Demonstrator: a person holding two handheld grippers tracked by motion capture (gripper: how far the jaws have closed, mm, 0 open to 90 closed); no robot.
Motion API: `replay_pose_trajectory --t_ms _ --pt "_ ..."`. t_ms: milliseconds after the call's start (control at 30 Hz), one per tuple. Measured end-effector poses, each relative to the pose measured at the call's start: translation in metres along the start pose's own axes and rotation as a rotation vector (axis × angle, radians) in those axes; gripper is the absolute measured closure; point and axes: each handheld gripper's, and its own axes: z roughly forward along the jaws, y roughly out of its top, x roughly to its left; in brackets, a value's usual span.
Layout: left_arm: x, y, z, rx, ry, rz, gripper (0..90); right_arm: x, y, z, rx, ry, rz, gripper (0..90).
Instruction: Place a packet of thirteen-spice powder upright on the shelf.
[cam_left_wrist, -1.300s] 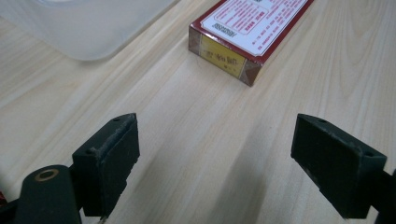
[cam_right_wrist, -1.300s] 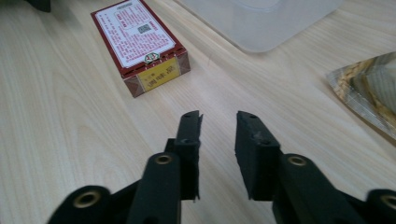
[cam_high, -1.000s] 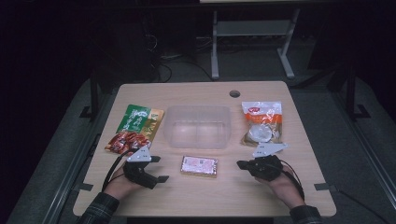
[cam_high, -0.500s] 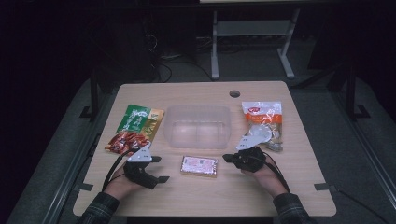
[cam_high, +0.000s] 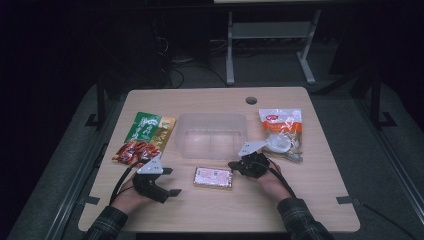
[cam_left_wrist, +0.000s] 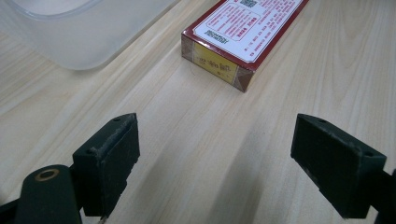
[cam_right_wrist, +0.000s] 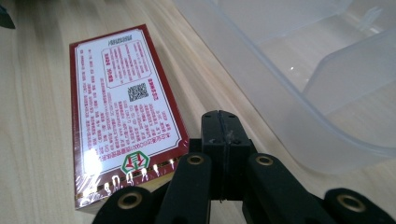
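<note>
A flat red box with a white printed label (cam_high: 214, 177) (cam_left_wrist: 243, 32) (cam_right_wrist: 123, 112) lies on the table in front of a clear plastic container (cam_high: 212, 135) (cam_left_wrist: 79, 32) (cam_right_wrist: 299, 70). My right gripper (cam_high: 234, 166) (cam_right_wrist: 219, 116) is shut with nothing between its jaws. Its tip sits low over the table, beside the box's right end and just before the container's front wall. My left gripper (cam_high: 173, 181) (cam_left_wrist: 215, 144) rests at the front left, jaws wide open and pointing at the box, a short way off it.
A green and red snack packet (cam_high: 145, 137) lies left of the container. Right of the container lies a white and orange packet (cam_high: 281, 132). The wooden table (cam_high: 310, 200) has a cable hole (cam_high: 251, 100) at the back. Dark floor and a desk frame lie beyond.
My right gripper has moved left and slightly down, from beside the white and orange packet to the box's right end. The left gripper has kept still.
</note>
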Motion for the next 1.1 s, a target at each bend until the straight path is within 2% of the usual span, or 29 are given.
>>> replay_pose_trajectory --t_ms 233,367,533,567,667,700,767,833,867,900,933,1000,1067,1100 --pt "0.000 0.000 0.000 0.005 -0.006 0.006 15.0 0.000 -0.001 0.002 0.019 0.023 -0.007 89.7" --pt "-0.001 0.000 0.000 0.005 -0.009 0.011 14.9 0.005 -0.002 0.004 0.043 0.062 -0.018 89.7" --pt "-0.001 0.000 0.000 0.008 -0.012 0.014 15.0 0.010 -0.001 0.003 0.058 0.087 -0.028 89.7" --pt "-0.001 0.000 0.000 0.010 -0.012 0.014 15.0 0.013 0.000 0.002 0.072 0.097 -0.044 89.7" --pt "-0.002 0.000 0.001 0.009 -0.016 0.014 15.2 0.016 -0.001 0.001 0.081 0.108 -0.047 89.7" --pt "-0.002 0.001 0.001 0.011 -0.017 0.021 15.2 0.016 0.000 -0.001 0.079 0.089 -0.046 89.4" --pt "-0.002 0.001 0.000 0.011 -0.017 0.023 15.1 0.016 0.000 -0.004 0.070 0.083 -0.040 85.9" --pt "-0.002 0.001 0.000 0.011 -0.016 0.023 15.2 0.017 0.001 -0.009 0.072 0.083 -0.003 79.7" --pt "-0.002 0.001 0.000 0.010 -0.016 0.024 15.2 0.020 0.002 -0.016 0.077 0.060 0.016 71.4" --pt "-0.002 0.001 0.000 0.011 -0.015 0.025 15.2 0.021 0.002 -0.020 0.067 0.062 0.026 69.0" --pt "-0.002 0.001 -0.001 0.016 -0.014 0.025 15.2 0.021 0.002 -0.020 0.067 0.062 0.026 69.0" --pt "-0.002 0.001 0.000 0.010 -0.016 0.023 15.2 0.024 0.003 -0.028 0.052 0.062 0.027 59.2" --pt "-0.002 0.001 0.000 0.009 -0.017 0.023 15.4 0.029 0.006 -0.033 0.055 0.065 0.042 53.9" --pt "-0.002 0.001 0.000 0.009 -0.017 0.023 15.4 0.031 0.007 -0.035 0.051 0.040 0.036 48.8"
